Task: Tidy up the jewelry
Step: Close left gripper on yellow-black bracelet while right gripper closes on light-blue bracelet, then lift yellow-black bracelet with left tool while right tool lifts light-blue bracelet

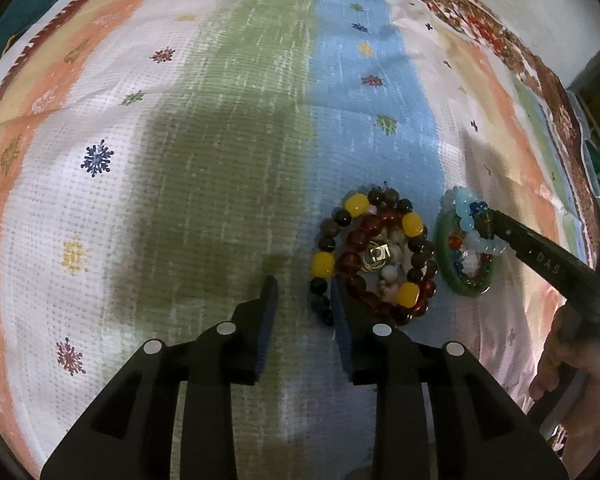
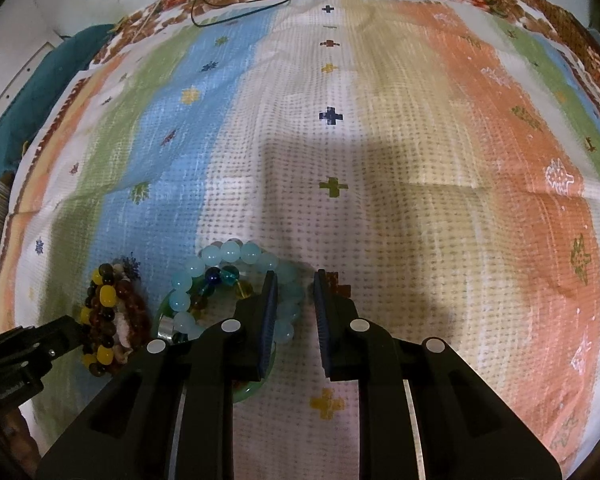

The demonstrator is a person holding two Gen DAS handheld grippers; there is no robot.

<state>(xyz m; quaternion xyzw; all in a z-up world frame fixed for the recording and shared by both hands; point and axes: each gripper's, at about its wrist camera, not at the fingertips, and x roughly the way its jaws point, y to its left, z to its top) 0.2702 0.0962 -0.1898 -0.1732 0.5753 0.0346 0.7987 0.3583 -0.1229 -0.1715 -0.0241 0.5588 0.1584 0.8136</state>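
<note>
A striped cloth (image 2: 400,200) in orange, white, green and blue covers the surface, and most of it lies bare: the whole far half and the broad orange and cream bands to the right in the right wrist view hold nothing, while in the left wrist view the green and white bands to the left are equally free. At the far edge a floral border runs across, with a thin dark cord (image 2: 236,16) looped on it, and a teal cushion (image 2: 40,120) sits off the far left corner. The jewelry is gathered in two heaps close together on the near side. One is a stack of beaded bracelets (image 1: 374,256), dark, red and yellow beads ringed around small pale pieces and a gold charm. Just beside it, a green bangle (image 1: 470,252) lies flat with a pale blue bead bracelet (image 2: 236,280) and small coloured beads piled on it. The left gripper (image 1: 304,300) has its jaws a little apart with only cloth between them, its right finger touching or overlapping the edge of the dark bead stack. The right gripper (image 2: 294,300) has its jaws slightly apart, holding nothing; its left finger overlaps the pale blue beads.
</note>
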